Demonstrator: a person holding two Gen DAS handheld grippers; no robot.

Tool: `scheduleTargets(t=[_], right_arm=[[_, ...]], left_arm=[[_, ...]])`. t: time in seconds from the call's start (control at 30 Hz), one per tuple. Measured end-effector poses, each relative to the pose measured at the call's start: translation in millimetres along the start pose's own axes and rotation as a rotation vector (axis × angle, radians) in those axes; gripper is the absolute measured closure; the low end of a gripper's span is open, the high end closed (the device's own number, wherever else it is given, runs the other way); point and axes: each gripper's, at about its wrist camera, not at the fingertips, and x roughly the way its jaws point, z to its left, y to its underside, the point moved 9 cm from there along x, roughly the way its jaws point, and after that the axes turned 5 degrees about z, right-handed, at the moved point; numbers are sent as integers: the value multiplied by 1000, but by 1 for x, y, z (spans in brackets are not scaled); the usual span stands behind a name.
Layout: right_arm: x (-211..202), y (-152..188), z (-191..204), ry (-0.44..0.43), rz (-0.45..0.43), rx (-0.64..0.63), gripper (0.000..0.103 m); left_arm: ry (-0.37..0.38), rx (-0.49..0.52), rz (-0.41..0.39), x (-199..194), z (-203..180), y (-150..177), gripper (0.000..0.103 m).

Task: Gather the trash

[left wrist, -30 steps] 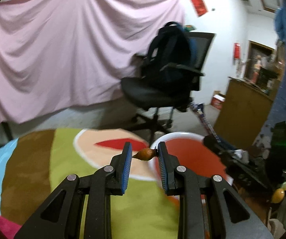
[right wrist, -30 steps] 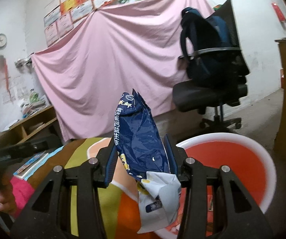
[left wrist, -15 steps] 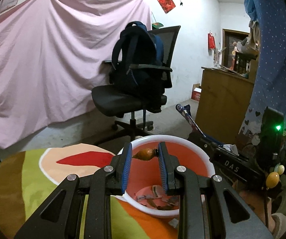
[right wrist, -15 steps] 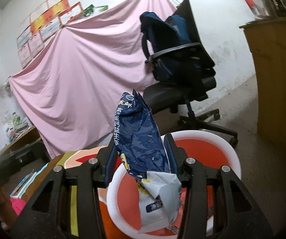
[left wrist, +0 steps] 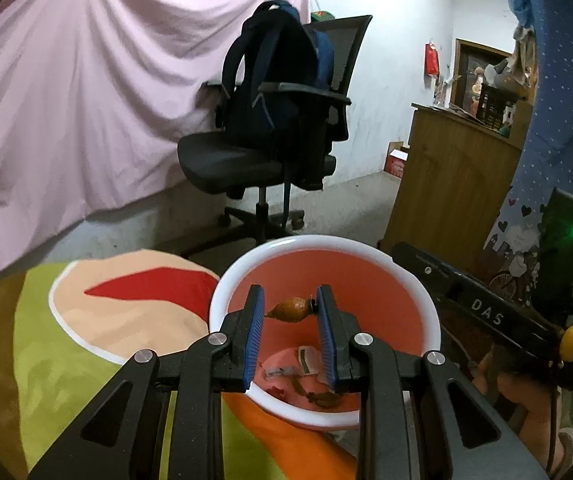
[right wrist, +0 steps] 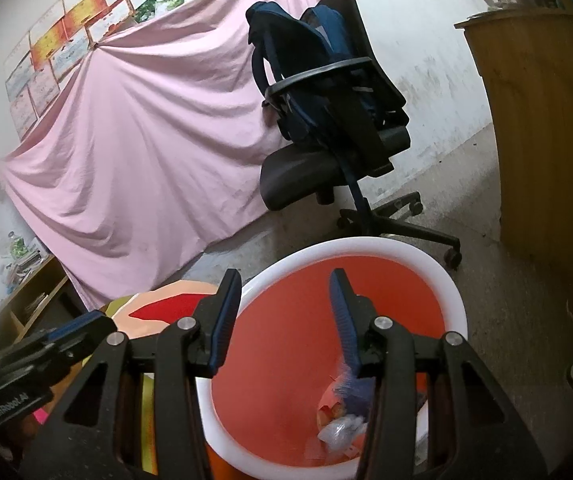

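A: Now, where does the small orange-brown pointed scrap [left wrist: 291, 309] lie?

B: Clamped crosswise between my left gripper's [left wrist: 291, 312] blue-padded fingers [left wrist: 255, 322], long axis running pad to pad, directly over the round red plastic bin with a white rim [left wrist: 432, 312]. Release alone should drop it in, I judge.

A: And the right gripper [right wrist: 284, 312]?

B: Fingers parted, grasping nothing, also above the bin. A dark blue and white crumpled snack wrapper [right wrist: 346, 404] lies inside, blurred. The left is therefore the hand nearer the coming move.

A: Legible writing?

B: "DAS" on the right tool's body [left wrist: 486, 316]; "GenRobot.AI" on the left tool's body [right wrist: 8, 404].
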Motion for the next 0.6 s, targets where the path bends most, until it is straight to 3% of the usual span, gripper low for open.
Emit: scheduleTargets(t=[0.33, 0.47, 0.6], right_arm=[[6, 0, -3, 14, 15, -1, 29], [5, 0, -4, 14, 16, 4, 29], [5, 1, -4, 15, 15, 1, 29]], left_arm=[[28, -68, 53, 16, 10, 5, 80], [35, -91, 61, 18, 14, 6, 67], [29, -100, 53, 15, 17, 6, 67]])
